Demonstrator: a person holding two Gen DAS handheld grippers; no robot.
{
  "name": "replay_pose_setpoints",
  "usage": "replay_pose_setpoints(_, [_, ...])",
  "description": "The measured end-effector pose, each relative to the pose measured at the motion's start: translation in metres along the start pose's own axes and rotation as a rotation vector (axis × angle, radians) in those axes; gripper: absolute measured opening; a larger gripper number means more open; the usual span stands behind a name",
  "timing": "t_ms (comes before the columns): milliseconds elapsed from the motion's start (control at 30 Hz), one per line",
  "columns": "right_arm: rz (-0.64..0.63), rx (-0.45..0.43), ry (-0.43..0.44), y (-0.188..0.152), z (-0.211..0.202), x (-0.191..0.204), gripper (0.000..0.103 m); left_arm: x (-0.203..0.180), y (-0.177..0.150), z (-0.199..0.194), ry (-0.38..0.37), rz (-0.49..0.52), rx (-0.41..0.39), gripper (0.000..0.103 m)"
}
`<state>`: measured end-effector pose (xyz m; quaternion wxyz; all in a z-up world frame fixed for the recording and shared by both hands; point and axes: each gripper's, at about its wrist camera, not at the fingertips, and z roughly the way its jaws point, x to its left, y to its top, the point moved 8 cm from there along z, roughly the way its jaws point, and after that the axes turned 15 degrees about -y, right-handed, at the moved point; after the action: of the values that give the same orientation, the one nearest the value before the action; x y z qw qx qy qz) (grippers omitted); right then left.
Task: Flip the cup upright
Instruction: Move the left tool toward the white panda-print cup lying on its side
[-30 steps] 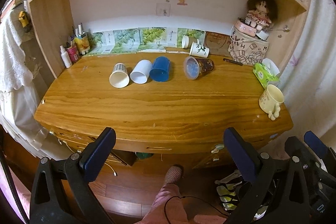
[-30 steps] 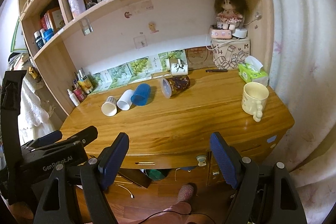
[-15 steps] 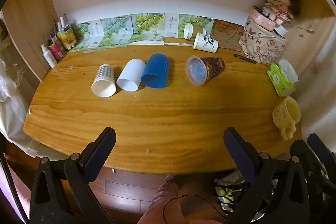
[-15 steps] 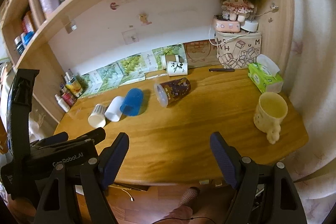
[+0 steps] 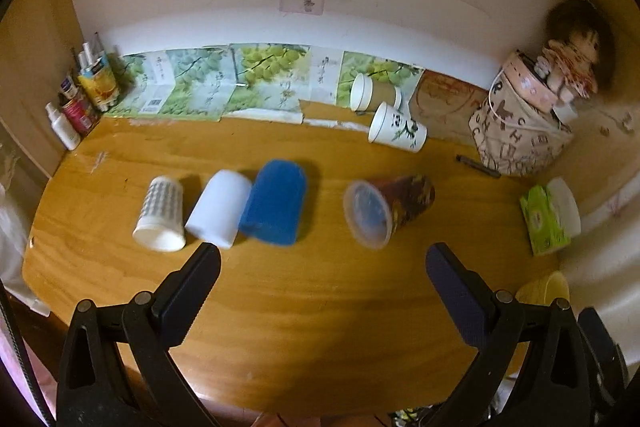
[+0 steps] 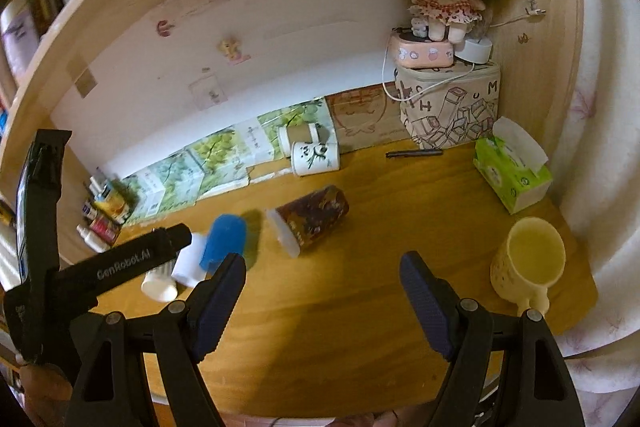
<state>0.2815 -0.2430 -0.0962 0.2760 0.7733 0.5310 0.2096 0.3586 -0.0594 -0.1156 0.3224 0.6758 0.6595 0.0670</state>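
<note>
Several cups lie on their sides on the wooden desk (image 5: 320, 307): a patterned white cup (image 5: 160, 213), a plain white cup (image 5: 219, 207), a blue cup (image 5: 276, 206) and a dark printed cup with a clear lid (image 5: 390, 207). They also show in the right wrist view: the blue cup (image 6: 224, 241) and the dark cup (image 6: 314, 219). My left gripper (image 5: 322, 263) is open and empty, above the desk in front of the cups. My right gripper (image 6: 322, 277) is open and empty, just in front of the dark cup.
Two more cups (image 5: 396, 129) lie near the back wall. A yellow mug (image 6: 528, 265) stands upright at the right edge, beside a green tissue pack (image 6: 510, 171). A fabric box with a doll (image 6: 448, 107) is at the back right, and bottles (image 5: 80, 107) at the back left.
Both grippers have moved forward over the desk toward the cups; the cups appear larger and nearer. Both stay open. Nothing on the desk has moved.
</note>
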Motion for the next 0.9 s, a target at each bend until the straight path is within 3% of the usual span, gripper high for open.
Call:
replay_pose_setpoints(667, [0.038, 0.021, -0.057, 0.084, 0.084, -0.006, 0.080, -0.019, 0.094, 0.120, -0.076, -0.161, 0.135, 0.102])
replay_pose_setpoints(900, [0.060, 0.039, -0.069, 0.100, 0.112, -0.013, 0.080, -0.017, 0.102, 0.166, -0.089, -0.227, 0.207, 0.102])
